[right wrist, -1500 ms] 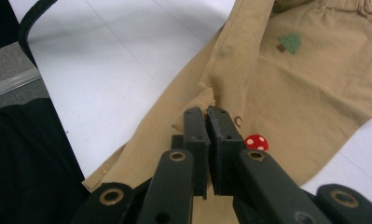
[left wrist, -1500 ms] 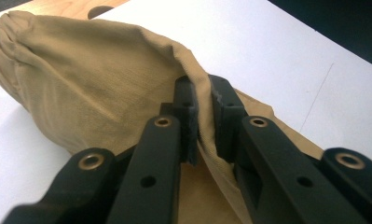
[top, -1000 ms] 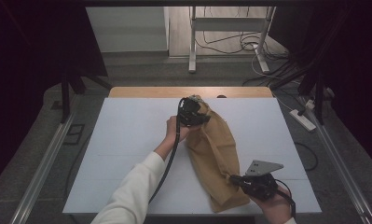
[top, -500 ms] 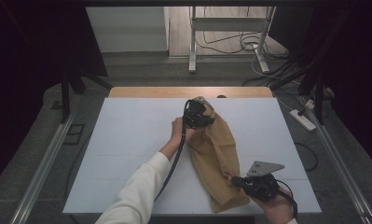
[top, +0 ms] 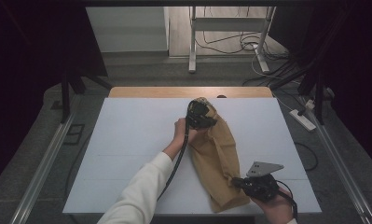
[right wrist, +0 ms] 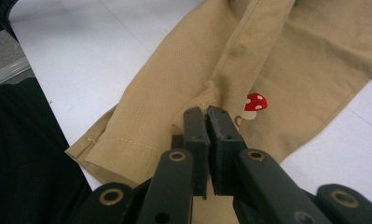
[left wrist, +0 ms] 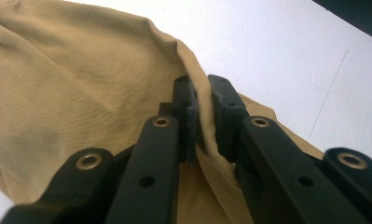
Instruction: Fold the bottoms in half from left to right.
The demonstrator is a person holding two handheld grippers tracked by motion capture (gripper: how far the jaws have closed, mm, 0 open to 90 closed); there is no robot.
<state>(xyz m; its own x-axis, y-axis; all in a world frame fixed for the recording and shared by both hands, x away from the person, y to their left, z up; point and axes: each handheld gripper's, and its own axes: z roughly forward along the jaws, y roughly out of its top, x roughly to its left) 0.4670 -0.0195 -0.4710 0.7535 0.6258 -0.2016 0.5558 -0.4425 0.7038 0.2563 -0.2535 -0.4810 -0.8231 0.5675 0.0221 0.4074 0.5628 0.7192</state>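
A tan cloth garment (top: 218, 154) lies lengthwise on the white table (top: 127, 140), running from the far middle to the near right edge. My left gripper (top: 200, 114) is shut on its far end, which is bunched and lifted a little. In the left gripper view the black jaws (left wrist: 202, 112) pinch a fold of the tan cloth (left wrist: 58, 93). My right gripper (top: 237, 181) is shut on the garment's near part by the hem. In the right gripper view the jaws (right wrist: 207, 121) clamp a seam of the cloth (right wrist: 291, 56), next to a small red mushroom patch (right wrist: 254, 101).
A wooden strip (top: 188, 92) borders the table's far edge. Metal rails (top: 44, 158) run along both sides of the table. A power strip (top: 305, 120) and cables lie on the floor to the right. A metal frame (top: 192, 42) stands behind the table.
My left gripper has shifted a little to the right with the garment's far end in it. The right gripper has stayed where it was.
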